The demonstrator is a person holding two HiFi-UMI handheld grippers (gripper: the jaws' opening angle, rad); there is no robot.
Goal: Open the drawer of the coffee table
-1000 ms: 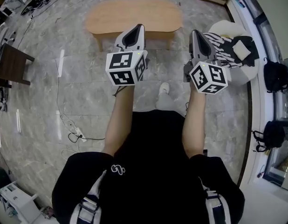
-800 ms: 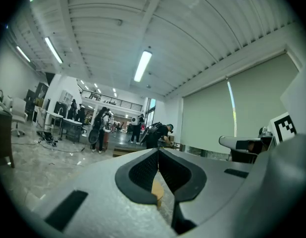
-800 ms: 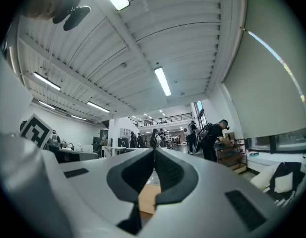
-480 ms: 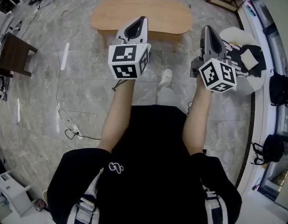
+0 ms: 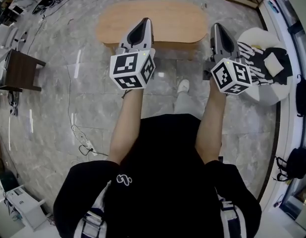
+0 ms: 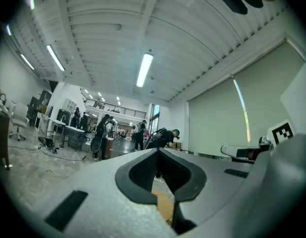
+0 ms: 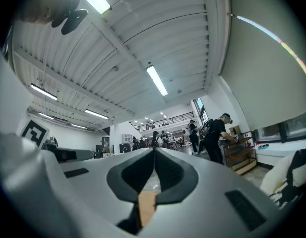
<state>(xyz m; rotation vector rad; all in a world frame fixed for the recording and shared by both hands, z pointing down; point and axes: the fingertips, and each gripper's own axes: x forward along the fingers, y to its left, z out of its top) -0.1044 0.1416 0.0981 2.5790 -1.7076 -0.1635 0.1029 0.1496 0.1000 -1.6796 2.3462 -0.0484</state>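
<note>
The coffee table [image 5: 165, 19] is a low oval wooden one on the marble floor, straight ahead in the head view. Its drawer is hidden from every view. My left gripper [image 5: 145, 23] is held level over the table's near edge, left of centre, jaws shut and empty. At the table's right end my right gripper [image 5: 217, 28] is also shut and empty. In the left gripper view the shut left gripper [image 6: 158, 150] shows a sliver of the wooden table [image 6: 164, 206] below its pads. The right gripper [image 7: 154, 149] likewise shows a strip of the table [image 7: 147, 206].
A dark wooden side table [image 5: 22, 69] stands at the left. A white round seat [image 5: 266, 90] with striped and black cloth is close to the right gripper. Cables and a power strip [image 5: 86, 145] lie on the floor at the left. Black bags [image 5: 296, 162] line the right wall.
Both grippers have moved forward towards the coffee table, and their tips now overlap its near edge. The jaws have stayed shut.
</note>
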